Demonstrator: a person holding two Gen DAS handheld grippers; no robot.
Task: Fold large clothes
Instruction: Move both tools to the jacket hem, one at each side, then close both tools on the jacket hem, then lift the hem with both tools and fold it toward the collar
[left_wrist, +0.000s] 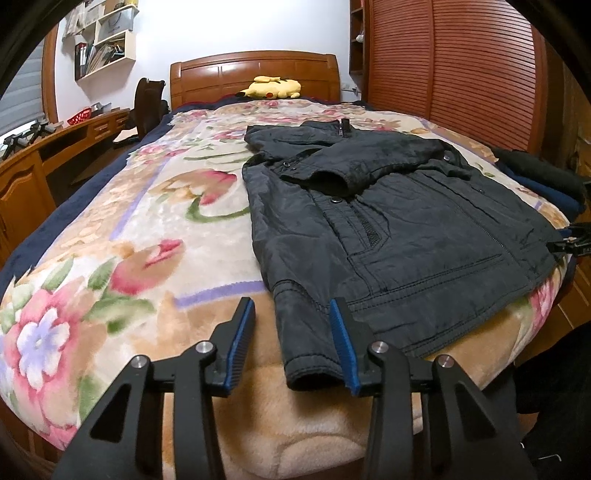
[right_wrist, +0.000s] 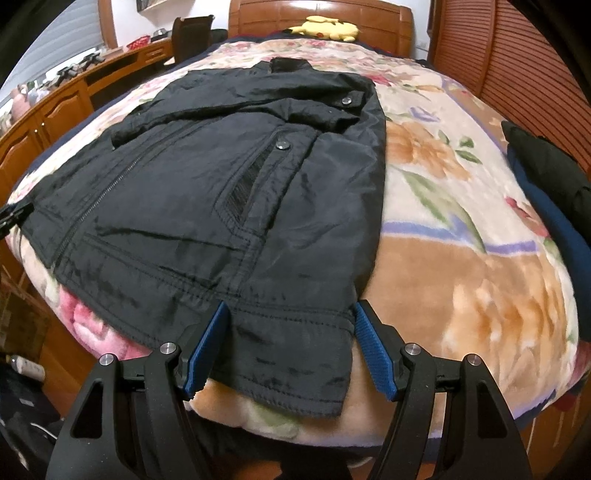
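A black jacket (left_wrist: 399, 229) lies front-up on a floral blanket (left_wrist: 122, 240), one sleeve folded across its chest. Its other sleeve cuff (left_wrist: 314, 373) hangs toward the bed's near edge. My left gripper (left_wrist: 291, 317) is open, its jaws either side of that sleeve, just above it. In the right wrist view the jacket (right_wrist: 207, 192) spreads over the blanket (right_wrist: 461, 288). My right gripper (right_wrist: 290, 317) is open, its jaws straddling the jacket's near right hem corner (right_wrist: 295, 350). The other gripper shows as a dark shape at each view's edge (left_wrist: 572, 240).
A yellow plush toy (left_wrist: 271, 88) lies by the wooden headboard (left_wrist: 255, 70). A wooden desk (left_wrist: 55, 147) and dark chair (left_wrist: 147, 107) stand left of the bed. A ribbed wooden wardrobe (left_wrist: 461, 74) stands on the right. Dark folded clothes (right_wrist: 546, 184) lie at the bed's right edge.
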